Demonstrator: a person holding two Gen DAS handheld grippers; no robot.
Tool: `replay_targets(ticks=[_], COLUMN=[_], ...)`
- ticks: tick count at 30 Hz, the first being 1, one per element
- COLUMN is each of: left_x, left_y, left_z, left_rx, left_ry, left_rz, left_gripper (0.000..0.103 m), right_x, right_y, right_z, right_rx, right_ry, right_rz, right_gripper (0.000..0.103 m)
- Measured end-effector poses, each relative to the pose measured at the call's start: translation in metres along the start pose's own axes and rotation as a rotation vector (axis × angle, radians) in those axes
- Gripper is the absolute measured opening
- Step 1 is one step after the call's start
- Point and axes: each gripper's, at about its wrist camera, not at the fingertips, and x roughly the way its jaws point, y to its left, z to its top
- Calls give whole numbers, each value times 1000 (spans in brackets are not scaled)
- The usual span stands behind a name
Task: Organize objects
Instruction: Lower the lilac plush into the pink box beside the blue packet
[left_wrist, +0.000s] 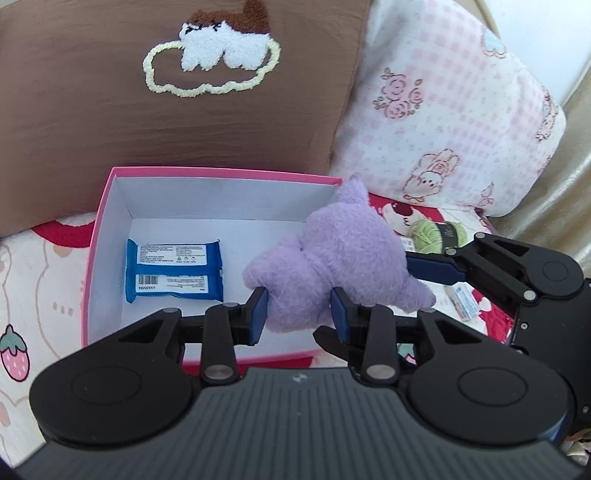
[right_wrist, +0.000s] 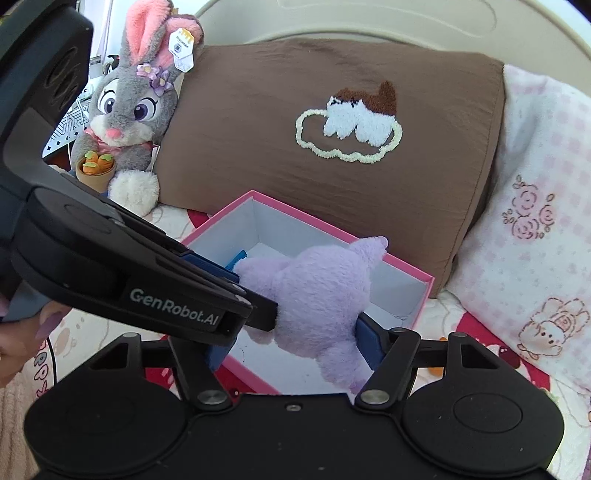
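The purple plush toy (left_wrist: 332, 254) hangs over the near right corner of the pink box (left_wrist: 103, 221), pinched low between the left gripper (left_wrist: 299, 314) fingers. The right gripper (right_wrist: 291, 343) also flanks it: one finger presses its side, the other is hidden, so its grip is unclear. Beyond the left fingers lies a blue wipes pack (left_wrist: 173, 269); the two-sided support probably keeps the floppy toy steady.

A brown pillow (right_wrist: 332, 147) with an embroidered cloud is propped at twelve o'clock. A grey rabbit plush (right_wrist: 127, 110) is seated at ten o'clock, a pink checked blanket (right_wrist: 535, 221) at three o'clock.
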Motion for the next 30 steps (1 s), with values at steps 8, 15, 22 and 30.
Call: replay_targets(ticks=[8,15,22,30], left_x=[45,68,97,115], left_y=[30,50,67,85], left_z=[19,15,8,3], left_rx=[-70,-50,-107,-126], left_ry=[40,13,60,103], left_rz=[14,-12,-65,-5], left_gripper=[33,23,20,21], right_x=[48,78,110,130], right_y=[-15,-18,-11,-32], right_z=[24,18,6,-3], right_rx=[2,77,56,88], right_ry=[115,136,169,269], right_rz=[30,119,133,91], right_gripper=[66,45,32,34])
